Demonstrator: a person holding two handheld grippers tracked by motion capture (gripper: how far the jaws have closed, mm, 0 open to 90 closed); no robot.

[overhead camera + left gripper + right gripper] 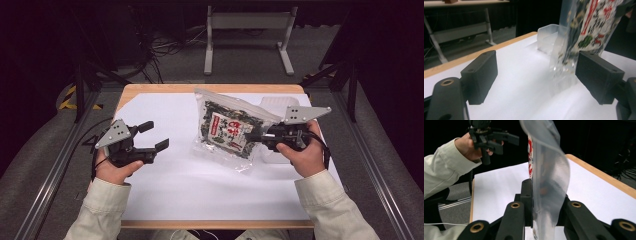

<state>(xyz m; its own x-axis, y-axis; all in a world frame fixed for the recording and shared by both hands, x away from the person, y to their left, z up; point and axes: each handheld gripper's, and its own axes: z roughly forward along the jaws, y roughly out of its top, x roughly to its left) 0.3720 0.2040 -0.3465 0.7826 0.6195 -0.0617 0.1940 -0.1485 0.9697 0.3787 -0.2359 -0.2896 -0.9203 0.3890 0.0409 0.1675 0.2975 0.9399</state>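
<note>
So the snack bag [227, 131] hangs over the middle of the table [150, 89], closer to the right edge, lower end about touching the white sheet [175, 185]. The right gripper [256, 136] is clamped on its clear side seam. Looks light and floppy to me, slick plastic, probably crumbly stuff inside, so I'd pinch a flat seam or corner, not the belly. The left gripper [154, 135] hangs wide and empty near the left edge. Clear tub [546, 37] sits behind the bag.
</note>
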